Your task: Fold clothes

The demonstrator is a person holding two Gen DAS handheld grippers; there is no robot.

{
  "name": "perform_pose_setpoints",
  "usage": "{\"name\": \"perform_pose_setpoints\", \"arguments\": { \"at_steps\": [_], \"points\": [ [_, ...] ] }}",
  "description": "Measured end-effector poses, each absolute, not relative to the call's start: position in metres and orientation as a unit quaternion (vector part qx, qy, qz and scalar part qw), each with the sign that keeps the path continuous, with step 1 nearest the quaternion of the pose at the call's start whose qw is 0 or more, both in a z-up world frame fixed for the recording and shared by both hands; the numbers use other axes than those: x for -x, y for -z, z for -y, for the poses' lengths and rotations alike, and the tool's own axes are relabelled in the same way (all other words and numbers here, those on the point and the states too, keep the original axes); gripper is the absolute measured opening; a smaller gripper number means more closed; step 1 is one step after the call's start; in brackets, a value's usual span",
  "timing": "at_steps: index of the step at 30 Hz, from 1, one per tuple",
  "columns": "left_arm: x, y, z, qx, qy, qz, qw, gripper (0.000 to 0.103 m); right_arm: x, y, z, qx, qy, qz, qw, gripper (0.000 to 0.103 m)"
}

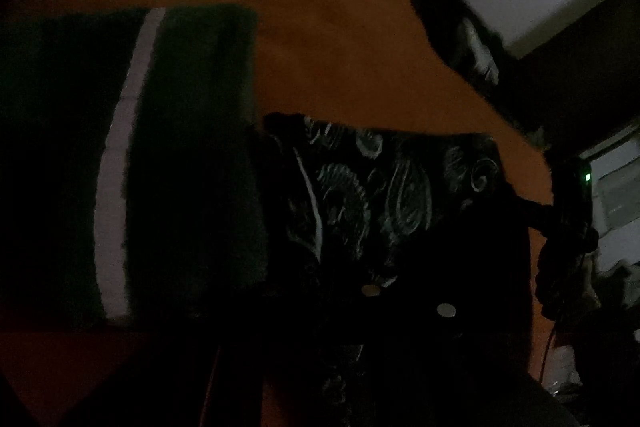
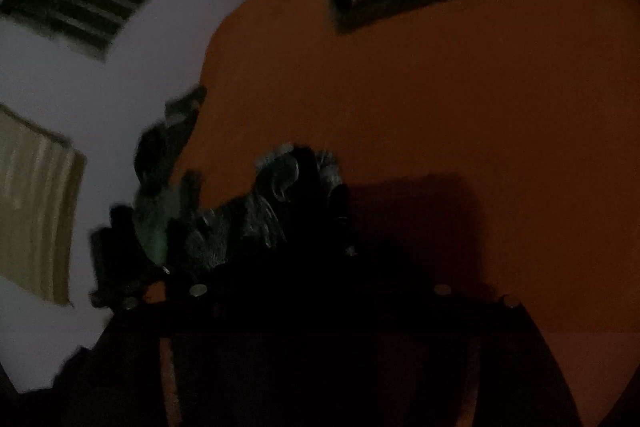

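Left view: a dark green folded cloth with a pale stripe is seen at nine o'clock on the orange bench.
Black paisley-print cloth: lies at centre.
Left tongs: nearly closed; grip too dark to tell.
Right view: bunched paisley cloth at seven o'clock.
Right tongs: state cannot be told.

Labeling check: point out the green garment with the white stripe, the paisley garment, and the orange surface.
green garment (image 1: 192,147), left wrist view, right panel.
paisley garment (image 1: 380,187), left wrist view, patterned middle.
orange surface (image 2: 440,87), right wrist view, bare area.
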State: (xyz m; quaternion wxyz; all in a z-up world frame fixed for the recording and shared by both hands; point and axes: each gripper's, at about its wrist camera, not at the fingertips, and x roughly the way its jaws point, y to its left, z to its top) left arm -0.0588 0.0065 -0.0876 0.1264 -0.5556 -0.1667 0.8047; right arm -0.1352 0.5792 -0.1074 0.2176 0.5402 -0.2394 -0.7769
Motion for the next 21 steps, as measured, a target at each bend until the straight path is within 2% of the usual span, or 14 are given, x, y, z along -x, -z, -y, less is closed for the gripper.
{"name": "perform_pose_setpoints", "arguments": {
  "at_steps": [2, 4, 5, 6, 7, 9, 11, 13, 16, 18, 20, 21],
  "points": [
    [0.049, 0.069, -0.006, 0.552, -0.817, 0.135, 0.097, 0.012, 0.128, 0.106, -0.579, -0.538, 0.786, 0.23, 0.2, 0.04],
    [0.038, 0.038, -0.008, 0.532, -0.833, 0.128, 0.079, 0.012, 0.108, 0.079, -0.596, -0.512, 0.802, 0.253, 0.174, 0.04],
    [0.032, 0.022, -0.011, 0.522, -0.839, 0.129, 0.078, 0.012, 0.091, 0.062, -0.606, -0.49, 0.818, 0.252, 0.166, 0.044],
    [0.03, 0.011, -0.018, 0.521, -0.838, 0.132, 0.087, 0.012, 0.071, 0.049, -0.615, -0.479, 0.826, 0.251, 0.158, 0.054],
    [0.026, 0.001, -0.023, 0.532, -0.828, 0.138, 0.11, 0.012, 0.049, 0.038, -0.624, -0.471, 0.833, 0.249, 0.151, 0.056],
    [0.02, -0.009, -0.037, 0.569, -0.792, 0.158, 0.157, 0.014, 0.009, 0.041, -0.636, -0.465, 0.815, 0.305, 0.163, 0.056],
    [0.016, -0.004, -0.063, 0.599, -0.752, 0.179, 0.208, 0.02, -0.027, 0.052, -0.646, -0.462, 0.787, 0.367, 0.183, 0.056],
    [0.01, 0.006, -0.098, 0.611, -0.734, 0.163, 0.248, 0.02, -0.042, 0.077, -0.636, -0.46, 0.768, 0.402, 0.193, 0.056],
    [-0.004, 0.026, -0.149, 0.611, -0.741, 0.087, 0.263, 0.02, -0.047, 0.108, -0.629, -0.453, 0.744, 0.445, 0.207, 0.056],
    [-0.01, 0.048, -0.175, 0.613, -0.747, 0.037, 0.255, 0.02, -0.042, 0.116, -0.621, -0.444, 0.733, 0.466, 0.222, 0.056],
    [-0.013, 0.077, -0.177, 0.626, -0.755, -0.007, 0.198, 0.02, -0.034, 0.12, -0.61, -0.442, 0.743, 0.452, 0.22, 0.056],
    [-0.014, 0.083, -0.169, 0.63, -0.755, -0.006, 0.181, 0.02, -0.029, 0.122, -0.605, -0.447, 0.75, 0.439, 0.213, 0.046]
  ]
}}
